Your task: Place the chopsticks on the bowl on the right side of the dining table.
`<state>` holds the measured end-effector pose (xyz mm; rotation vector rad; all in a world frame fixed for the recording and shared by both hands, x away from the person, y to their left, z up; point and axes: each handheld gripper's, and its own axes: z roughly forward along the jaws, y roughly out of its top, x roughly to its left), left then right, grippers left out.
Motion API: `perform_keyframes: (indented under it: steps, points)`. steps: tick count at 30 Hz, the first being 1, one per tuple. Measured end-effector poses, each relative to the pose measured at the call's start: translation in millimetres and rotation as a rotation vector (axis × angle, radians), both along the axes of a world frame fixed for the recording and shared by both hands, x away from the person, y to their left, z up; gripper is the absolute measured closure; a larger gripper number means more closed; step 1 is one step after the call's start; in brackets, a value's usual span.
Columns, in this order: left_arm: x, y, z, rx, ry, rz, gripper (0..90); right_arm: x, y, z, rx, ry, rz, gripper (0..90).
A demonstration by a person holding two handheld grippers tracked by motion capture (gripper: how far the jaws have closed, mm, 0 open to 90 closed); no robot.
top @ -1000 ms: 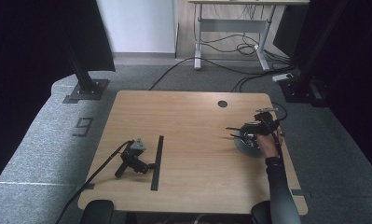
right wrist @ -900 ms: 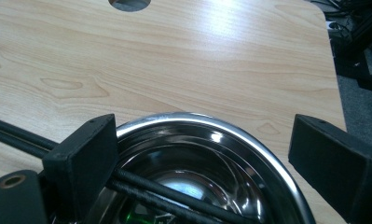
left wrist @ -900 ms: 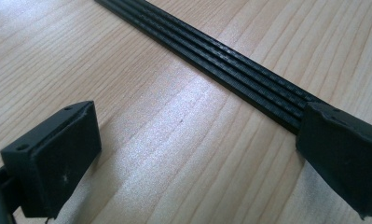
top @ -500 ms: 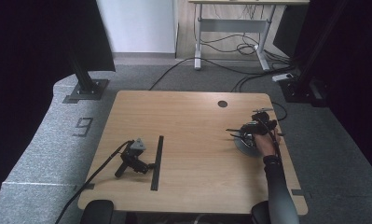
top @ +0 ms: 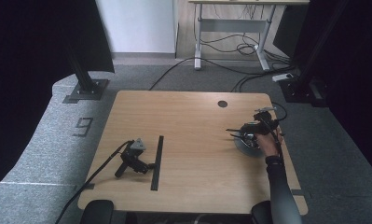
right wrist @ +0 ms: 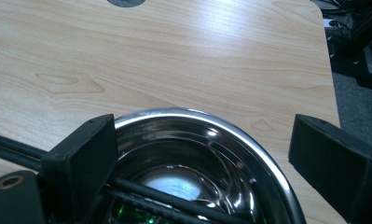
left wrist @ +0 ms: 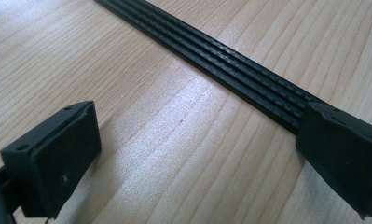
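I am holding my right gripper (top: 243, 132) over the steel bowl (right wrist: 207, 163) near the right edge of the wooden surface (top: 193, 126), my hand (top: 269, 142) wrapped around its handle. In the right gripper view its jaws are standing wide apart with nothing clamped between them — the left one is hanging over the bowl's near rim, the right one is hovering beyond the rim above bare wood. Thin black rods (part of the gripper, as far as I can tell) are crossing low over the bowl's shiny inside. My left gripper (top: 136, 158) is lying on the surface toward the front left, no hand on it, its cable trailing off the front edge. Its jaws are also gaping wide and gripping nothing — the long black strip (left wrist: 230, 65) is lying just beside the gripper, running past its right jaw.
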<state>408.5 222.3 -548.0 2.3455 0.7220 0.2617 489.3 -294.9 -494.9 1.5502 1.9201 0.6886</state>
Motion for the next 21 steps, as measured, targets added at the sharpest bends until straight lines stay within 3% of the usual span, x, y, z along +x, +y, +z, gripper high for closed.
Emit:
perform_keyframes:
  steps: [6, 9, 21]
  points:
    - [0.0, 0.0, 0.0, 0.000, 0.000, 0.000, 0.0, -21.2, -18.0, 13.3, 0.027, -0.040, -0.009, 7.4]
    - [0.0, 0.0, 0.0, 0.000, 0.000, 0.000, 0.0, -35.8, -27.2, 14.5, 0.015, -0.046, -0.012, 7.2]
    - [-0.1, -0.1, -0.1, -0.001, 0.000, 0.002, 0.0, -73.0, -49.4, -3.2, 0.017, -0.099, -0.049, 5.2]
